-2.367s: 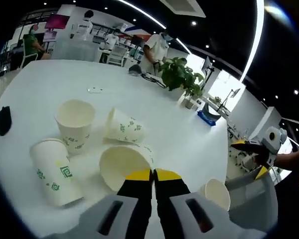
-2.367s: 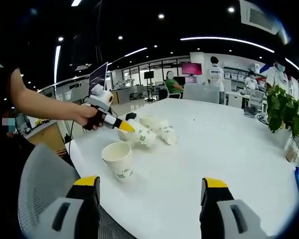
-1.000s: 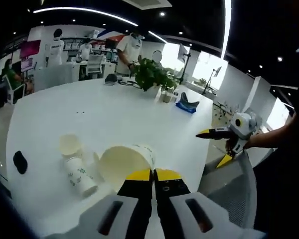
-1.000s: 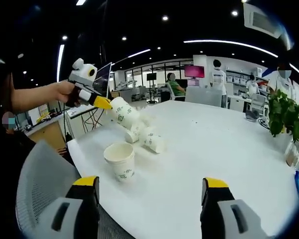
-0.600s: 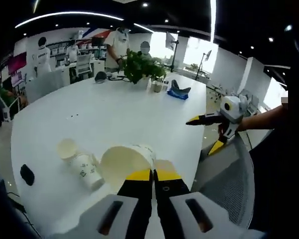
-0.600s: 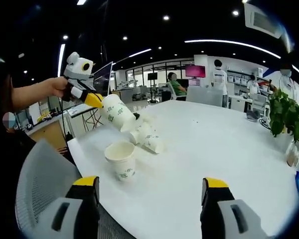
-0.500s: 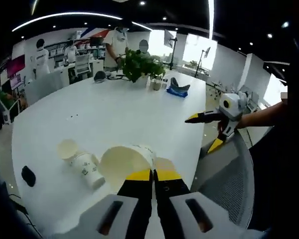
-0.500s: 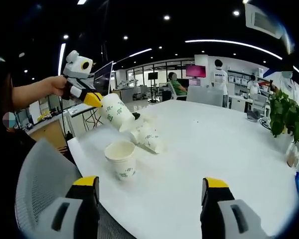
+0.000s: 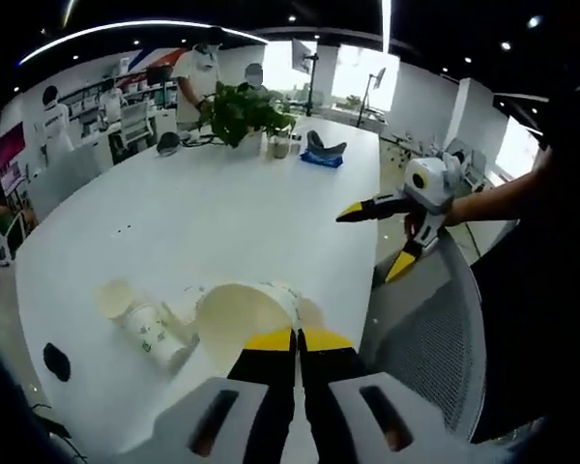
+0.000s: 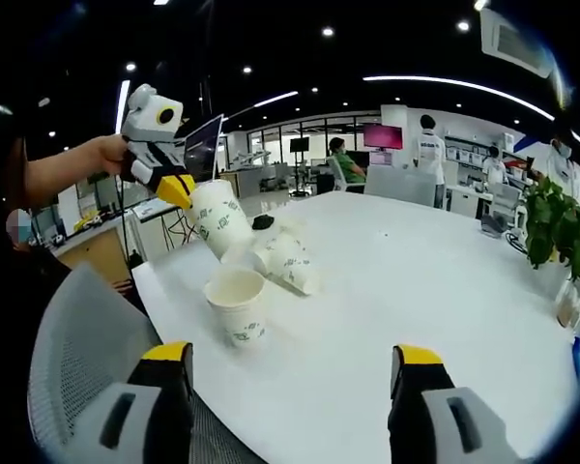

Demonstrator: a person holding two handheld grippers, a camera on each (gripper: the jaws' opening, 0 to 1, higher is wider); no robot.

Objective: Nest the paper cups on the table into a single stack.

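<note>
1. Office surroundings are framing a big white table (image 10: 445,290), with ceiling strip lights overhead and people standing and sitting in the background.
2. We are gripping a paper cup (image 9: 244,322) in our left gripper (image 9: 296,338); its yellow-tipped jaws are pressed together on the cup's rim, and the cup's open mouth is facing the left gripper view.
3. From the right gripper view, we are seeing that same held cup (image 10: 215,222) lifted off the table, tilted, hanging just above and behind an upright cup (image 10: 237,305) that is standing near the table's edge.
4. Behind the upright cup, more cups (image 10: 288,261) are lying on their sides, touching one another; we cannot tell how many.
5. In the left gripper view, a toppled cup (image 9: 143,324) with green print is lying on the table just left of the held one, mouth pointing away to the upper left.
6. We are keeping our right gripper (image 10: 295,372) spread wide, holding nothing, jaws well apart and hovering near the table's edge; in the left gripper view it (image 9: 379,242) is showing at the right, jaws likewise parted.
7. Farther out, a small dark object (image 9: 56,361) is sitting near the table's left edge, and a potted plant (image 9: 237,114) is standing at the far end beside a blue item (image 9: 324,153).
8. A grey mesh chair back (image 10: 87,358) is showing below the table's edge.
</note>
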